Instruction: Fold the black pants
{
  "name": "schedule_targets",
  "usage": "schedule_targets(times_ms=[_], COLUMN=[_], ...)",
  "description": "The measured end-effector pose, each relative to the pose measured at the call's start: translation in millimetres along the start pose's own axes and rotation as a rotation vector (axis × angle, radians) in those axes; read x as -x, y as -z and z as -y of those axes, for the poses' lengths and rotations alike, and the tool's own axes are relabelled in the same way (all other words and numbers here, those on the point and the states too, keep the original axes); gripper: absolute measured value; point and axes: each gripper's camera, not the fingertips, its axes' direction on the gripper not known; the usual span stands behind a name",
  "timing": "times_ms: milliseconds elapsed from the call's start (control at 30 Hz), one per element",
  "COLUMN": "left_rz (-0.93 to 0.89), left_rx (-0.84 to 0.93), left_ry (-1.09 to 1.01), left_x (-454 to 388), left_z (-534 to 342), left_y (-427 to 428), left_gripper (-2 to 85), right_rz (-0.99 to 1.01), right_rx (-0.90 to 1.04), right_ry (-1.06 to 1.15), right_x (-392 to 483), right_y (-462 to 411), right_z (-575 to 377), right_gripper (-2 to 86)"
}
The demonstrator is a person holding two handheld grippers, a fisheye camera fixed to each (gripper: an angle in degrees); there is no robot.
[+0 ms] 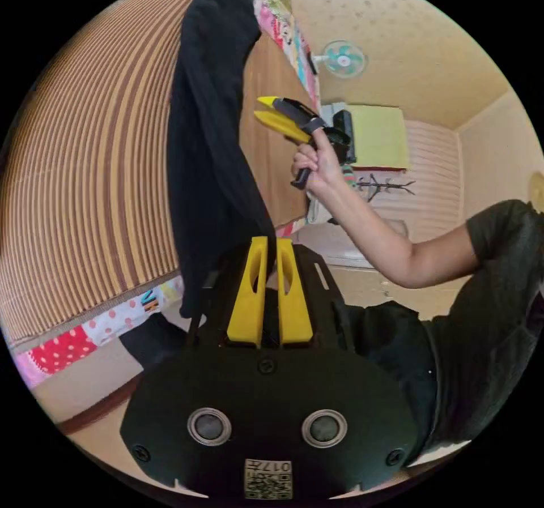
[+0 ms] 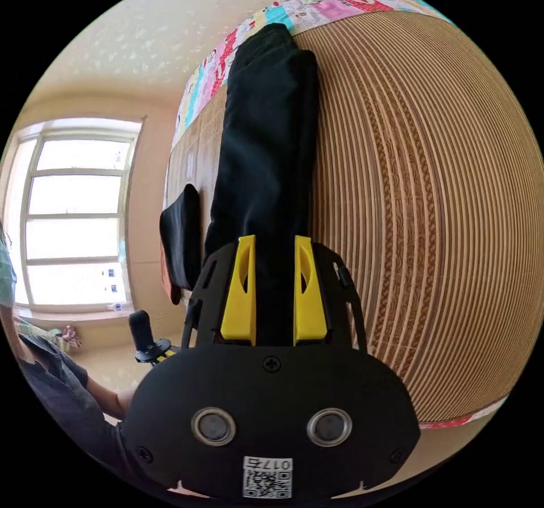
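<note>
Left gripper point(image 1: 271, 244) clamps black pants point(image 1: 209, 128), stretched lengthwise along mat point(image 1: 85, 179).

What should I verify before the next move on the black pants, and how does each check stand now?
1. Left tool has a hold on the black pants: ok, both jaws pinch the cloth.
2. Right tool is free for a second hold: ok, jaws slightly apart, in the air beside the pants, not touching them.
3. Pants form one long strip on the striped mat: ok, they run straight along it.
4. Far end lies flat and even: cannot tell, too small and distorted.
5. Right tool lined up with the strip: ok, in the right gripper view the pants run straight ahead between its jaws.
</note>
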Motion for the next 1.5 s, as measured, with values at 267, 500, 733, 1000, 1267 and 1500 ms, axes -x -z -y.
schedule_targets(times_ms=[267,500,733,1000,1267,1500], left_rz=[0.326,0.529,0.401,0.288,0.076,-0.121], left_rx=[0.231,0.440,0.092,-0.093,-0.071,-0.039], left_ry=[0.265,0.266,0.173,0.163,0.191,-0.184], left_x=[56,42,18,59,70,-99], left_z=[-38,-53,-29,106,132,26], left_y=[-62,-99,-44,-53,-89,-33], left_gripper=[3.1,1.9,9.0,14.2,5.1,4.9], right_rz=[0.197,-0.100,0.182,0.261,0.365,0.646], right_rx=[0.087,0.109,-0.029,0.056,0.124,0.014], right_ry=[-0.151,-0.082,-0.192,-0.140,-0.070,0.197], right_x=[-55,-60,-138,-201,-208,-129], right_y=[-37,-36,-4,-27,-71,41], right_z=[-52,-82,-59,33,52,-49], right_gripper=[8.2,4.7,11.5,14.2,4.2,0.7])
